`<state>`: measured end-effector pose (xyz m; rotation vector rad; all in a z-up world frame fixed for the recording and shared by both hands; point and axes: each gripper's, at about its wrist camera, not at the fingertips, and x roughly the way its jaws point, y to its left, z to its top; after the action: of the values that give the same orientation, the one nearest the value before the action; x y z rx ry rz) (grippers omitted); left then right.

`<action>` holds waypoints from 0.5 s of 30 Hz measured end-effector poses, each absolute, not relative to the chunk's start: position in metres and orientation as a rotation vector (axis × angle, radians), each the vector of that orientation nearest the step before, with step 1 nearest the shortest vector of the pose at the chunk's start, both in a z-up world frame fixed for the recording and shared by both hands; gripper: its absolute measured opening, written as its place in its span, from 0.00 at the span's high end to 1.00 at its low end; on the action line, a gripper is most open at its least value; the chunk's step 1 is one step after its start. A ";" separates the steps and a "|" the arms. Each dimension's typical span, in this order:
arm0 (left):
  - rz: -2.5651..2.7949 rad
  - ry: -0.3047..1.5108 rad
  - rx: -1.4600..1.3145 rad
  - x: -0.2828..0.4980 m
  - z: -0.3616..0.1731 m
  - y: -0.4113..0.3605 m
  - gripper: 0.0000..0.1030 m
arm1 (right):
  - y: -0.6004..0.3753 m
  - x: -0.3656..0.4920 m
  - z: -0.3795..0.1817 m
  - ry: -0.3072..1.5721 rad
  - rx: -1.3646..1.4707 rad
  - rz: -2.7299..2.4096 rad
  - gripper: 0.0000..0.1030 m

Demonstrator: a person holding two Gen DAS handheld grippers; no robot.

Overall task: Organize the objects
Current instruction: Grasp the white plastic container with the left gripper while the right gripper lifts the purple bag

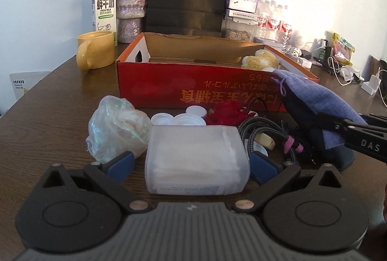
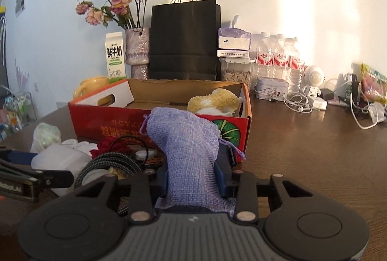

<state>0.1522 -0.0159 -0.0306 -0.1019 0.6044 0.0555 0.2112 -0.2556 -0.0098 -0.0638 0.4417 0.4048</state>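
Lavender drawstring pouch (image 2: 191, 152) sits clamped in my right gripper (image 2: 193, 178), just in front of the red cardboard box (image 2: 96, 123). My left gripper (image 1: 191, 164) is spread around a frosted plastic container (image 1: 193, 157), not squeezing.

Open red cardboard box (image 1: 183, 84) w/ orange rim sat mid-desk, print upside down on near wall, green pumpkin pic at its right corner; a fluffy yellow-and-white knit toy (image 2: 215, 100) lay inside at the right end. Lilac woven drawstring pouch (image 2: 191, 154) stood upright betw. the right tool's blue pads, pinched, its top leaning left, just in front of the box. Frosted translucent plastic container (image 1: 196, 159) lay on its side nr the box front, betw. the left tool's pads, not touching them. Beside it: crumpled clear plastic bag (image 1: 118, 128) at left, white plastic caps (image 1: 179, 118) behind, red fabric rose (image 1: 227, 112), coiled black-and-white braided cable (image 1: 261, 128) at right.
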 end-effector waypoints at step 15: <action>0.054 0.598 -0.159 0.155 -0.036 -0.009 0.19 | -0.264 0.211 -0.013 0.439 -0.018 0.418 0.70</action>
<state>0.1550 -0.0090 -0.0358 -0.1586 0.5983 0.0538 0.2107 -0.2642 -0.0127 -0.0184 0.4387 0.4176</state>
